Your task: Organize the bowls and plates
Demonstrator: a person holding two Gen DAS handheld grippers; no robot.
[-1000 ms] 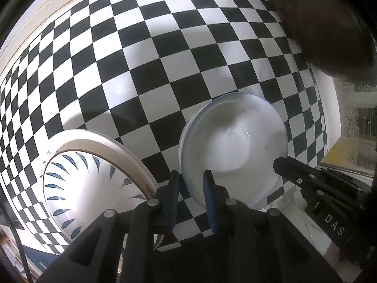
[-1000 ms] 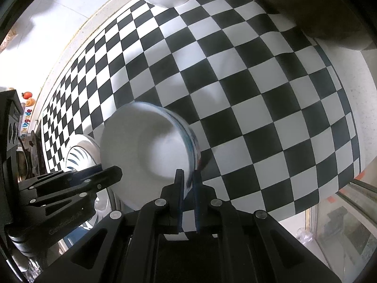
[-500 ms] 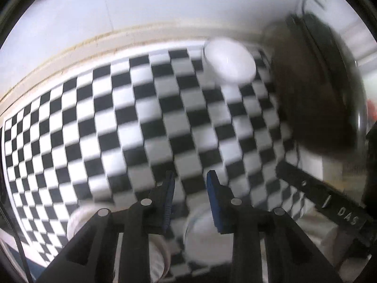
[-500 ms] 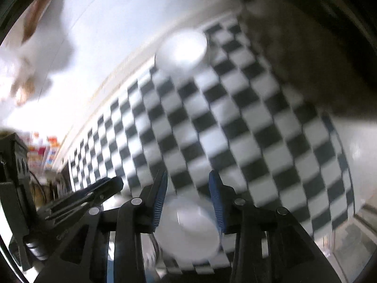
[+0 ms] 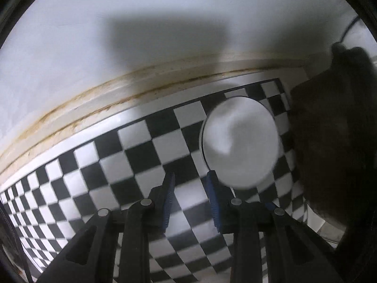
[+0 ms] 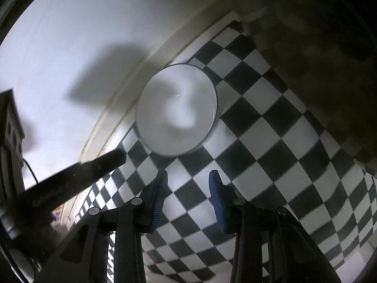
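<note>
White bowl (image 6: 176, 110) now fills the middle of both views, standing upright on the checked table (image 6: 271, 141) near its back edge by the wall (image 5: 141, 23). A second ago both tools were down at another bowl beside a patterned plate; that one is gone from view, seemingly released, and this looks the next to fetch. Left tool (image 5: 189, 200) and right tool (image 6: 188, 195) have just been opening and stand apart, empty. It is plain, deep and round, with a thin dark rim.
</note>
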